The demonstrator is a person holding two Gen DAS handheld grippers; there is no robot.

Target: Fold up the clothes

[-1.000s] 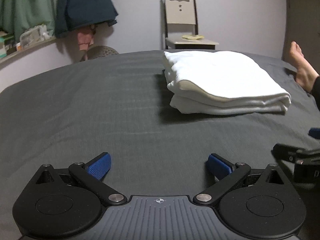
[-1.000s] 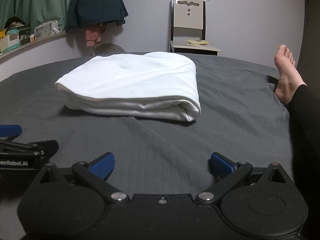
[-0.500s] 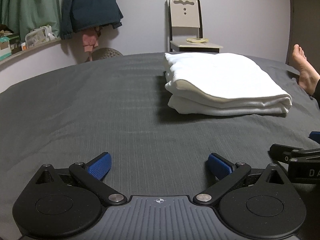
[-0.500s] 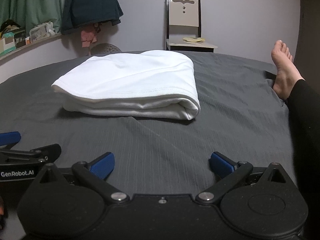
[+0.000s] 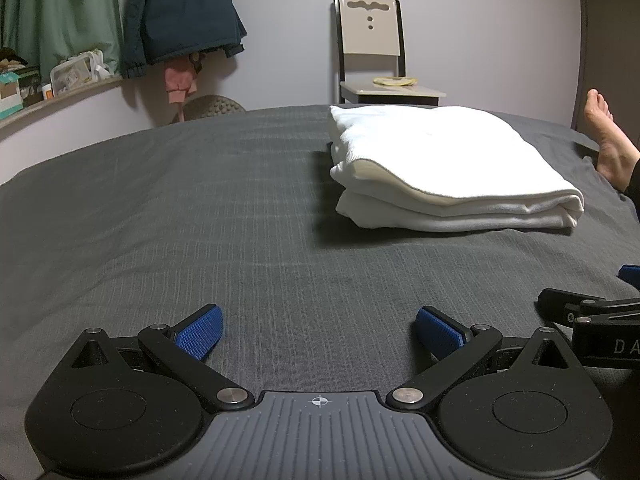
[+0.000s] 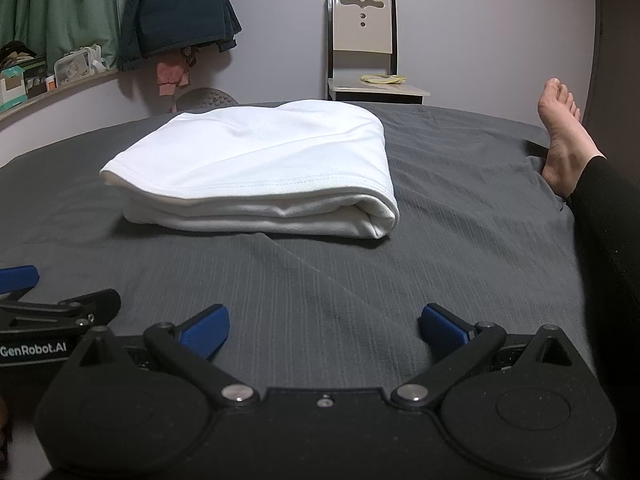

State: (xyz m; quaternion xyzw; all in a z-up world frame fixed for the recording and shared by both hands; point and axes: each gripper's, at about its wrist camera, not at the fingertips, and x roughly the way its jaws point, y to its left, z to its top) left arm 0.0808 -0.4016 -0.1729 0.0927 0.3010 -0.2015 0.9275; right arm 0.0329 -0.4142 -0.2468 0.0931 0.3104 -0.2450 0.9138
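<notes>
Left wrist view: a grey bedsheet [image 5: 200, 220] fills the scene, a chair [image 5: 370, 48] at the wall. The folded white garment [image 5: 448, 168] lies ahead-right; the left gripper [image 5: 318, 330] gapes wide, empty.

Right wrist view: garment ahead-left, bare foot [image 6: 562, 140] on the right; the right gripper [image 6: 324, 330] likewise spread, holding nothing.

Left gripper [image 5: 319, 330], right gripper [image 6: 325, 330] agape

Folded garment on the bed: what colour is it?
White; the folded garment shows best in the right wrist view.

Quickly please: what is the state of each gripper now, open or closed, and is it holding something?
Left gripper: open, holding nothing.
Right gripper: open, holding nothing; the folded white garment lies ahead, untouched.
</notes>
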